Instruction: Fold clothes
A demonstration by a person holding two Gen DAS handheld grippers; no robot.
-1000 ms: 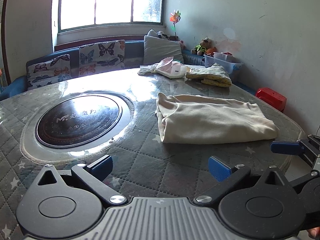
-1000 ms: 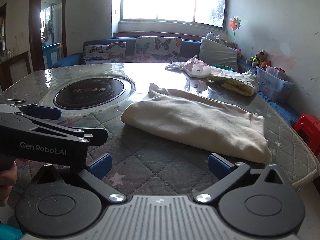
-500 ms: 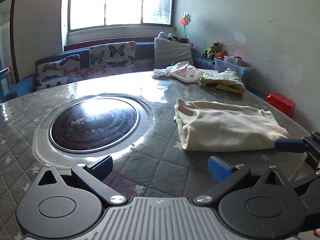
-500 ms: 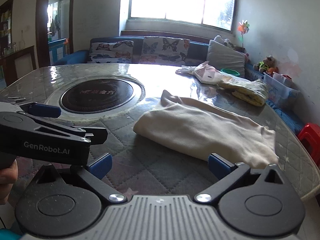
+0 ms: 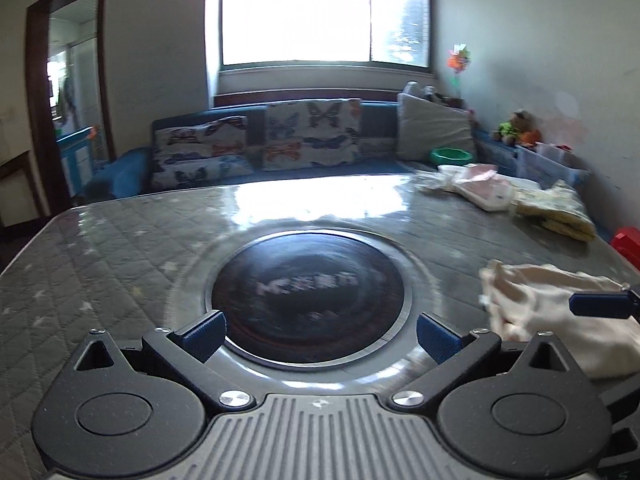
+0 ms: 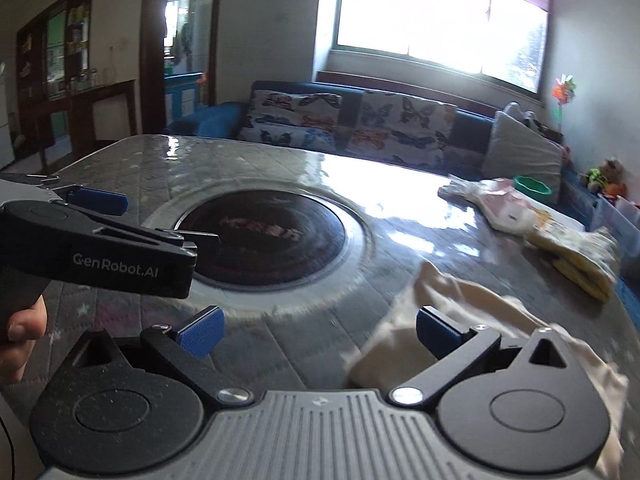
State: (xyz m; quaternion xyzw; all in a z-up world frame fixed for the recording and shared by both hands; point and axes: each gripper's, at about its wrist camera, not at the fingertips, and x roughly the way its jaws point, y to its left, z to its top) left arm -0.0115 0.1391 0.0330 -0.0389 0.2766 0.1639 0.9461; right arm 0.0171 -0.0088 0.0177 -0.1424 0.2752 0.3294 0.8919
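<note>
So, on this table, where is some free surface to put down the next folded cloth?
The left half of the table is bare, from the round dark plate out to the left edge. The right side is crowded: the cream garment lies near, with the yellow folded cloth and pink-white bundle behind it.

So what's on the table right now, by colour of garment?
Cream, folded garment: 1
Pink and white garment: 1
Yellow patterned garment: 1
Total: 3
</note>
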